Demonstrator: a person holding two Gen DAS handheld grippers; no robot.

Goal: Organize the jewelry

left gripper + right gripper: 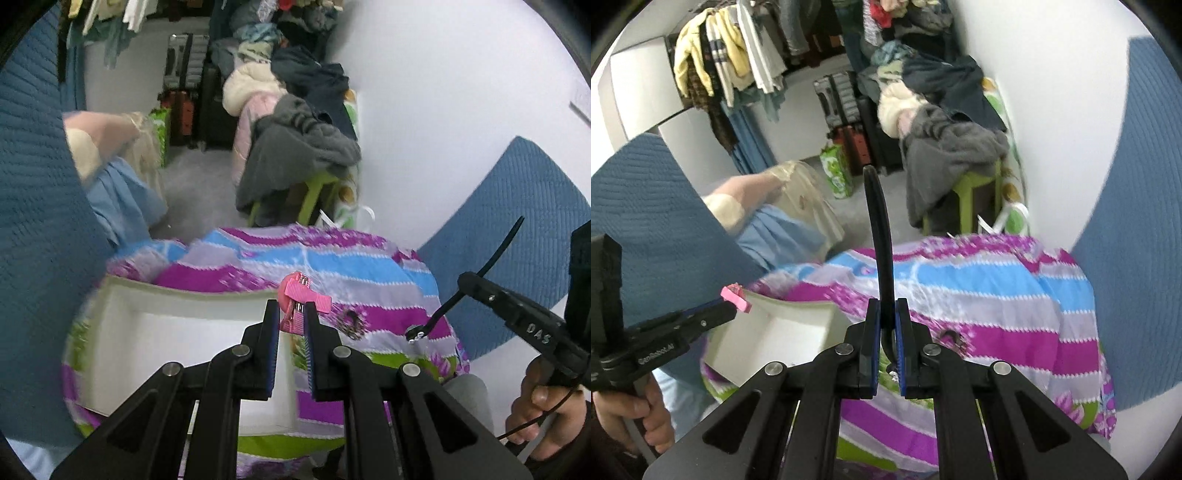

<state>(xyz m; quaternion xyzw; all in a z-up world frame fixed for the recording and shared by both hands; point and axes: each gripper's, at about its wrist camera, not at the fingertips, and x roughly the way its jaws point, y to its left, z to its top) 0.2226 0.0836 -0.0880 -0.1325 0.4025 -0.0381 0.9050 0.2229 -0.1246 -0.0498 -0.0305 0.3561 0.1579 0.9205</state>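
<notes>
- A pink hair clip (pixel 300 300) is pinched between the tips of the left gripper (pixel 291 314); the fingers (pixel 271 325) are closed on its metal end, so that the ribbon bow stands clear beyond them.
- The clip is held above the far rim of a white organizer tray (pixel 177 332), which lies just beyond and left of the left fingers; it is judged that a compartment there is meant to receive it.
- A black hairband (pixel 881 236) is clamped between the fingers (pixel 873 332) of the right gripper (pixel 886 321), with its arc rising upright beyond the tips and a small sparkly end (pixel 416 335) hanging below; it is gripped low, probably so that the band does not swing.
- A small dark ornament (pixel 950 336) is left lying on the striped cloth (pixel 997 295) just right of the right fingers, not yet sorted.
- The surface under the cloth cannot be identified.
</notes>
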